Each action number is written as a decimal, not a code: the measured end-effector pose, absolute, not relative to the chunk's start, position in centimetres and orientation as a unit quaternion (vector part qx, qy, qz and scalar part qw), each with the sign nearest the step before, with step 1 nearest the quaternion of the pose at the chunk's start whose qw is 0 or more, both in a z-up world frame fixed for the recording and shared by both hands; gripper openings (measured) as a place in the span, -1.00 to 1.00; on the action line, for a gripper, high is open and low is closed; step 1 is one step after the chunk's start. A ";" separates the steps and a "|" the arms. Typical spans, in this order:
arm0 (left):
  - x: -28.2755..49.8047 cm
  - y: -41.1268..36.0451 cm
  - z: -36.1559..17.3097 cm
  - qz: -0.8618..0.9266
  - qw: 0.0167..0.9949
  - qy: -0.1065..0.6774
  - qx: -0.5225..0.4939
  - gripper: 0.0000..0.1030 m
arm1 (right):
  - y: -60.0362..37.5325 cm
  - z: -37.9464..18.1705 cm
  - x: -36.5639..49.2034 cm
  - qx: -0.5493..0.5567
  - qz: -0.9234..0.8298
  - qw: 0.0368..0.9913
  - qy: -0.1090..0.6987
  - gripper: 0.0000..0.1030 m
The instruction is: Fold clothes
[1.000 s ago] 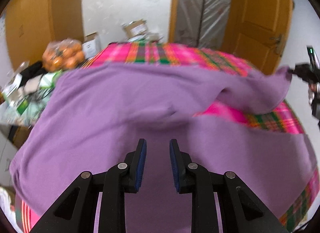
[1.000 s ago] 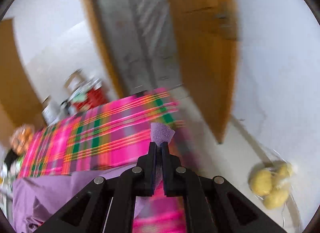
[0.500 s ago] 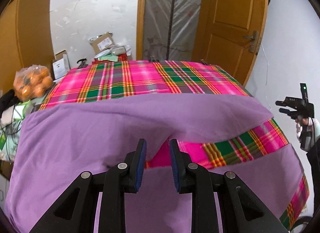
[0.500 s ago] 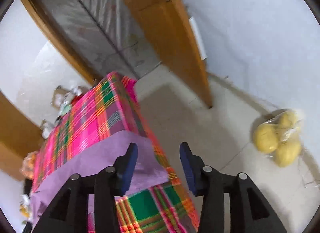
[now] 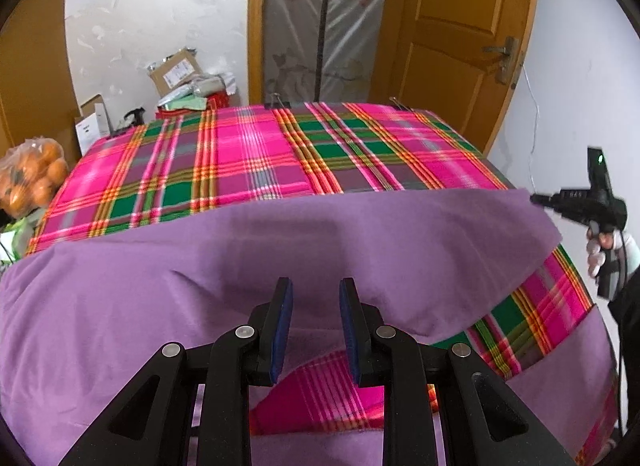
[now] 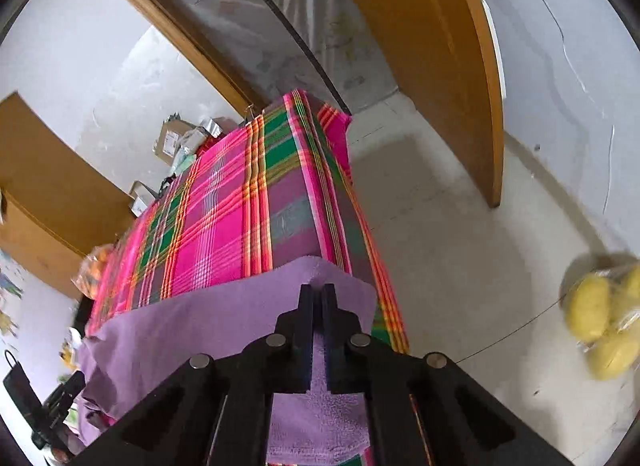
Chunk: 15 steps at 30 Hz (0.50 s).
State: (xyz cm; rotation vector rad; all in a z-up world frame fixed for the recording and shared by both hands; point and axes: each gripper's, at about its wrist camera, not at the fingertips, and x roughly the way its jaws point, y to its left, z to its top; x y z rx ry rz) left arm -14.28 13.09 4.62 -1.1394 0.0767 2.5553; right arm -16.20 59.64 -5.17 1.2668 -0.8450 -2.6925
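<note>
Two grippers are in my hands, and they stand differently. My left gripper (image 5: 315, 326) has its blue-padded fingers (image 5: 282, 326) parted with a clear gap between them and nothing held; it hovers above the near part of the purple garment (image 5: 280, 250), which looks like a soft fleece piece, though I cannot tell what kind of clothing it is. My right gripper (image 6: 318, 330) has its fingers drawn almost together. Purple cloth lies directly under and in front of them, and in the left wrist view the tip of that gripper (image 5: 576, 205) sits right at the garment's far right corner. Whether the fabric is actually pinched between the fingers I cannot tell.

The purple garment (image 6: 224, 322) lies spread across the near half of the table, on a pink-and-green plaid tablecloth (image 5: 280, 153). Its upper layer is laid over so that a strip of plaid shows between that layer and a lower purple band near my right side.

Beyond the table's far edge stand cardboard boxes (image 5: 176, 69) against the white wall, next to an open wooden door (image 5: 460, 37) and a doorway covered in plastic sheeting. To the left of the table is a bag of oranges (image 5: 36, 177). On the floor to the right lies a clear bag of yellow fruit (image 6: 604, 322).
</note>
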 end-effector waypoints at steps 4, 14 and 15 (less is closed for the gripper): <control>-14.6 13.4 3.9 0.896 0.172 0.028 -0.409 -0.52 | 59.9 -1.9 -17.0 0.370 -0.893 0.017 -0.256 -0.93; -12.3 10.7 4.4 0.884 0.202 -0.003 -0.421 -0.52 | 59.8 -2.5 -14.4 0.392 -0.885 -0.066 -0.242 -0.54; -12.0 9.6 4.8 0.889 0.191 -0.010 -0.416 -0.52 | 59.8 -2.6 -13.7 0.392 -0.884 -0.067 -0.246 -0.51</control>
